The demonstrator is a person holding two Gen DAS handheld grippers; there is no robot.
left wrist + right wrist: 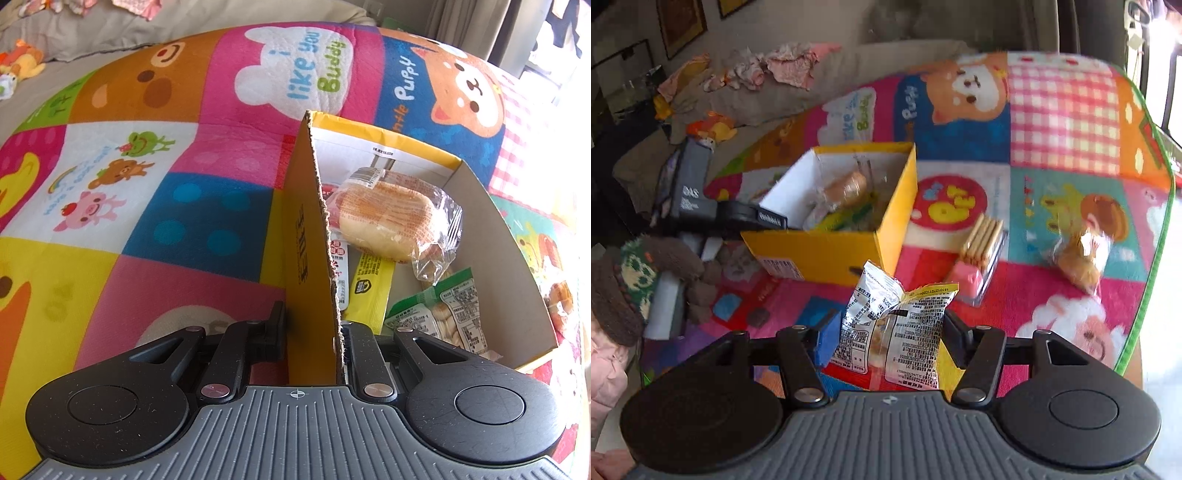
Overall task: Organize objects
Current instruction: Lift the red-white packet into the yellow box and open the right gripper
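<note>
A yellow cardboard box [306, 236] stands on a colourful play mat. My left gripper [314, 332] is shut on the box's near wall, one finger outside, one inside. Inside lie a wrapped bun [388, 218], a yellow packet [369, 291] and a green biscuit pack [443, 314]. In the right wrist view the box [831, 254] sits ahead on the left, with the left gripper [746, 216] at its left wall. My right gripper [886, 332] is shut on a white-and-yellow snack packet [894, 332], held above the mat in front of the box.
On the mat right of the box lie a biscuit sleeve with pink end [979, 254] and a wrapped pastry [1082, 254]. A sofa with clothes [768, 70] and toys is behind. A brown knit item [624, 284] lies at left. The mat's green edge [1145, 280] is at right.
</note>
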